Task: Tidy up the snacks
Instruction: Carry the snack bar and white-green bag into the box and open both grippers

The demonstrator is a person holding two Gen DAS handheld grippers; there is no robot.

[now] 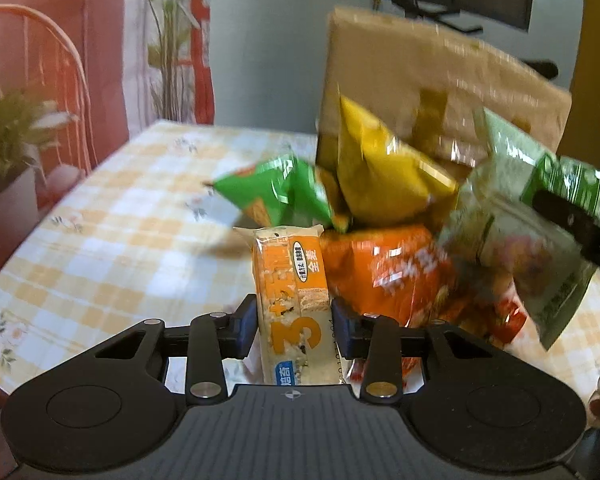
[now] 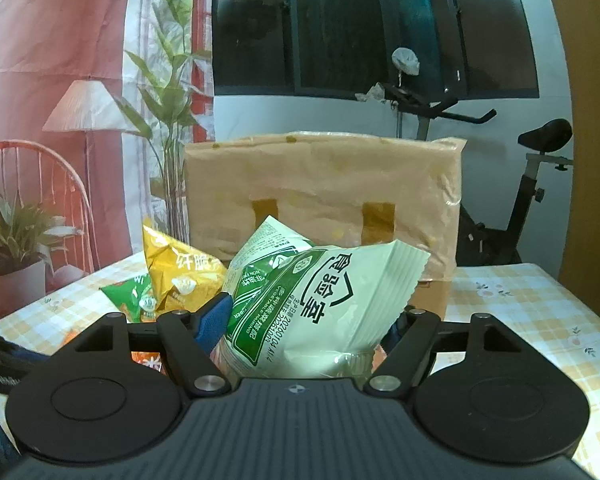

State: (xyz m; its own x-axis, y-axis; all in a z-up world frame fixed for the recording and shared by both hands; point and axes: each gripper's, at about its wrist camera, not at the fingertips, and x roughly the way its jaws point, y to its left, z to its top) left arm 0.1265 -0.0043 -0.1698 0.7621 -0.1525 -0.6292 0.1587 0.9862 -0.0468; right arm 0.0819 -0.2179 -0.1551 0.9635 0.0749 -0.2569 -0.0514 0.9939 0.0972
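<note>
Your left tongs (image 1: pixel 293 330) were pinching the orange-and-cream snack bar (image 1: pixel 290 300), blue pads pressed against both of its long sides, the bar standing on end just above the checked surface (image 1: pixel 112 240). At about two o'clock from the bar, touching it, lay an orange snack bag (image 1: pixel 384 276). Above that, at twelve to one o'clock, a yellow bag (image 1: pixel 384 172) leaned on the brown paper bag (image 1: pixel 428 80) that stood upright behind the pile. A small green bag (image 1: pixel 276 188) sat at eleven o'clock from the bar, beside the yellow one.

Your right tongs (image 2: pixel 312 328) were pinching the pale green packet (image 2: pixel 324 300); the blue left pad pressed into its side, while the right pad was hidden behind the packet. In the left wrist view that same packet hung at three o'clock of the pile, blurred, with a dark finger of the right tongs across it.

Outward from there, in the right wrist view, the paper bag rose at twelve o'clock, an exercise bike (image 2: pixel 532 184) stood at two o'clock beyond the surface, and a backdrop printed with a lamp and plants (image 2: pixel 92 120) filled ten o'clock
</note>
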